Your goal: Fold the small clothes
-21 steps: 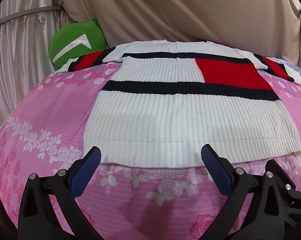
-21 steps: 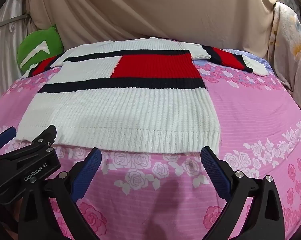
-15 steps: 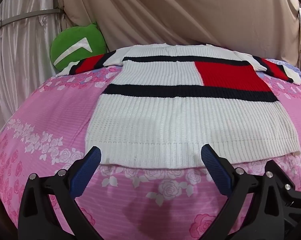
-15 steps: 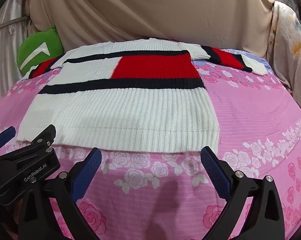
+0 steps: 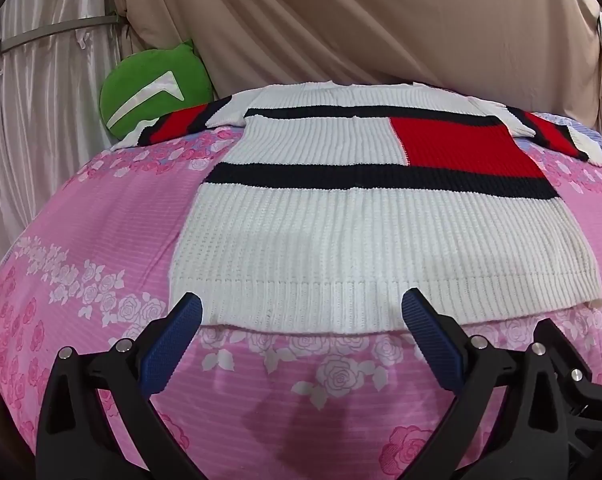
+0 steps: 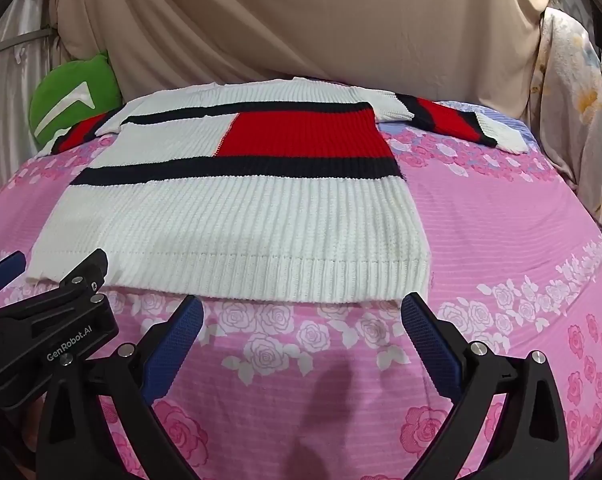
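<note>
A white knit sweater (image 5: 341,232) with navy stripes and a red block lies flat, spread out on a pink floral bedsheet (image 5: 101,208), sleeves out to both sides. It also shows in the right wrist view (image 6: 237,224). My left gripper (image 5: 301,320) is open and empty, hovering just before the sweater's ribbed hem. My right gripper (image 6: 301,316) is open and empty, just short of the hem near its right corner. The left gripper's body (image 6: 49,336) shows at the lower left of the right wrist view.
A green round cushion (image 5: 153,92) sits at the back left by the left sleeve. Beige curtains (image 5: 361,20) hang behind the bed. A floral cloth (image 6: 573,120) hangs at the right. Bare pink sheet (image 6: 521,240) lies right of the sweater.
Both grippers have risen slightly and tilted, so the sweater sits a little lower and nearer in view. Both stay open and empty. The sweater has not moved.
</note>
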Demonstrator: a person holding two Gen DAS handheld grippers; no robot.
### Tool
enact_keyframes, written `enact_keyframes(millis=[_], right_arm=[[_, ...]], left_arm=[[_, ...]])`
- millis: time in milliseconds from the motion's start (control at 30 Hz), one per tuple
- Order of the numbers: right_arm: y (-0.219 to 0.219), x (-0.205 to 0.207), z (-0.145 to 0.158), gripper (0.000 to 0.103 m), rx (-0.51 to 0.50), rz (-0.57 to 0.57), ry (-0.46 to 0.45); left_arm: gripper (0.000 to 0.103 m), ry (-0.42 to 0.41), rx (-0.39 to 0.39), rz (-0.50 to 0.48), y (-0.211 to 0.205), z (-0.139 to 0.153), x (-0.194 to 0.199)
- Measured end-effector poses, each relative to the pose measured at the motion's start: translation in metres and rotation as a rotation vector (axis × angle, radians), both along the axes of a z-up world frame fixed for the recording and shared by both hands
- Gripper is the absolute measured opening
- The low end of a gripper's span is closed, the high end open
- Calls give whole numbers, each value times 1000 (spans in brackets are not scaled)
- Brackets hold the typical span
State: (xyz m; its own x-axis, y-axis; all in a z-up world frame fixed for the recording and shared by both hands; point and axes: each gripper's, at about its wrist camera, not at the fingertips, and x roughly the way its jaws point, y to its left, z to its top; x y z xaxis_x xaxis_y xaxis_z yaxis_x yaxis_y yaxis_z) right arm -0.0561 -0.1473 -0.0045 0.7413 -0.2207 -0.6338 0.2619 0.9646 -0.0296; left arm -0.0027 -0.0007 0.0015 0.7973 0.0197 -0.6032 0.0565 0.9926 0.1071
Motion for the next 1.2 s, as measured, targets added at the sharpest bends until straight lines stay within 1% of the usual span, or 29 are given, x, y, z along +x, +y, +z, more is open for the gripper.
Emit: enact_keyframes(millis=[1200], right_arm=[[1, 2, -5, 98, 5, -7, 4]], left_arm=[[97, -2, 10, 4, 3, -2, -1]])
